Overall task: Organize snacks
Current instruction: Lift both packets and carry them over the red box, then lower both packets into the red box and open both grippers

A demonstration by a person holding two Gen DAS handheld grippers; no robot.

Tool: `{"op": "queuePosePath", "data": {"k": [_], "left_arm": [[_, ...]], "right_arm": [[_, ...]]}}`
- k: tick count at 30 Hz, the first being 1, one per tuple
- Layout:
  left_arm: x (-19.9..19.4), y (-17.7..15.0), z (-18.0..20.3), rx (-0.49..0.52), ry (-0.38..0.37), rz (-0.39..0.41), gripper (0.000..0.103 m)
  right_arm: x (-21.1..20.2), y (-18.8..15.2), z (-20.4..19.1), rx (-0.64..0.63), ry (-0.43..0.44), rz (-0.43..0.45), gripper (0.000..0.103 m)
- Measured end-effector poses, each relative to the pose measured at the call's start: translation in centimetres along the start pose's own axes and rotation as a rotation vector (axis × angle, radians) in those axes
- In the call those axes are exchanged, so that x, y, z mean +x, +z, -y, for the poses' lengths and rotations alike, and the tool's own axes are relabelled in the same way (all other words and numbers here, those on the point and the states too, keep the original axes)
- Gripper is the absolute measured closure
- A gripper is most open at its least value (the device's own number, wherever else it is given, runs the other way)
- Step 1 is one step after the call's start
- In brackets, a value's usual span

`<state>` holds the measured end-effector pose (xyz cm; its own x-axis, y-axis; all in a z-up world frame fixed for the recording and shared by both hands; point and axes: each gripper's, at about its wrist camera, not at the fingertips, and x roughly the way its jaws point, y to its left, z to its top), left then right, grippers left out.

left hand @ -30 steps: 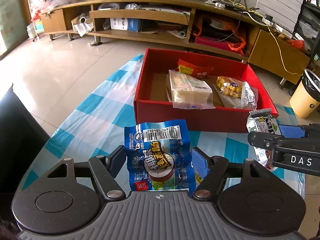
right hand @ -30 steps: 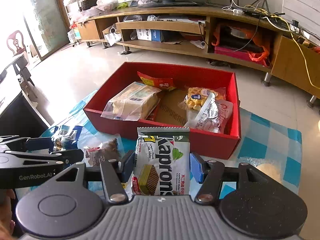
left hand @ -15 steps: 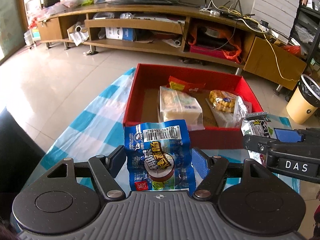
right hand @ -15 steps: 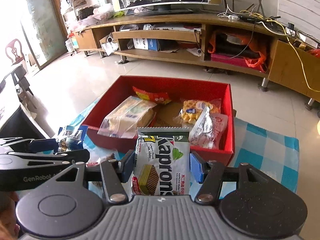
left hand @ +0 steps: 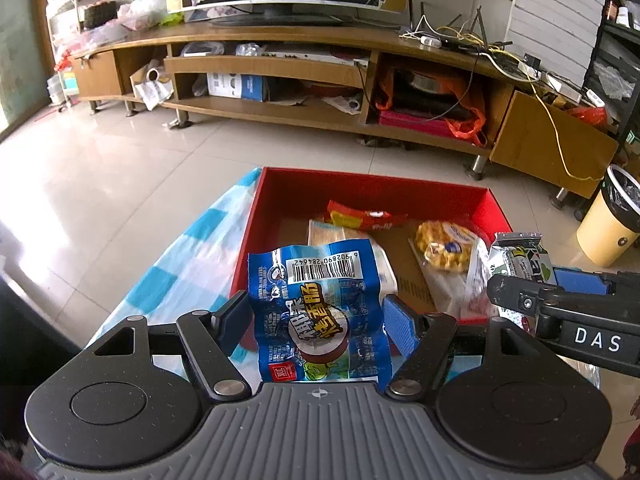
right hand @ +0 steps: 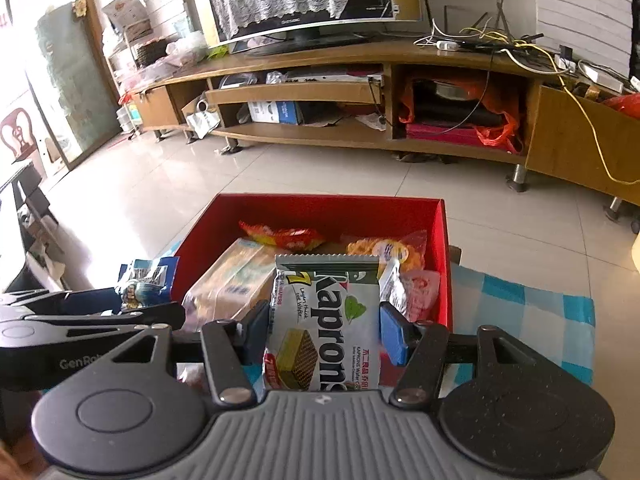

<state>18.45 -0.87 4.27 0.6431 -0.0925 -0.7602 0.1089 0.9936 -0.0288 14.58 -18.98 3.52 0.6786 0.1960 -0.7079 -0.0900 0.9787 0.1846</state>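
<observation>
My left gripper (left hand: 316, 322) is shut on a blue sausage snack packet (left hand: 318, 312), held above the near wall of the red box (left hand: 360, 186). My right gripper (right hand: 322, 332) is shut on a white Kaprons wafer packet (right hand: 326, 324), held over the same box (right hand: 320, 210). The wafer packet also shows in the left wrist view (left hand: 520, 256), and the blue packet in the right wrist view (right hand: 146, 280). Inside the box lie a clear-wrapped cake pack (right hand: 236, 276), a red-orange packet (left hand: 360, 218) and a yellow biscuit bag (left hand: 446, 246).
The box stands on a blue-and-white checked cloth (left hand: 188, 264) over a table. Beyond it are tiled floor and a long wooden TV stand (left hand: 320, 60). A yellow bin (left hand: 612, 220) stands at the right. A dark chair (right hand: 32, 200) is at the left.
Both grippers have risen and moved forward towards the box with their packets still held. The box now sits lower and closer under them.
</observation>
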Motion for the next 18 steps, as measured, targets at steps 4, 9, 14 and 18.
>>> {"op": "queuePosePath", "data": {"k": [4, 9, 14, 18], "left_arm": [[1.1, 1.0, 0.1, -0.009, 0.005, 0.002, 0.026], [2.6, 2.1, 0.4, -0.016, 0.016, 0.001, 0.026], [4.2, 2.9, 0.7, -0.016, 0.026, -0.006, 0.026], [5.8, 3.3, 1.0, -0.013, 0.038, -0.02, 0.026]], "right_arm": [[0.9, 0.8, 0.5, 0.016, -0.011, 0.004, 0.045], [2.3, 1.7, 1.0, 0.031, -0.027, 0.0, 0.045], [4.1, 2.2, 1.4, 0.025, -0.041, -0.02, 0.045], [5.6, 2.7, 1.8, 0.029, -0.045, -0.03, 0.045]]}}
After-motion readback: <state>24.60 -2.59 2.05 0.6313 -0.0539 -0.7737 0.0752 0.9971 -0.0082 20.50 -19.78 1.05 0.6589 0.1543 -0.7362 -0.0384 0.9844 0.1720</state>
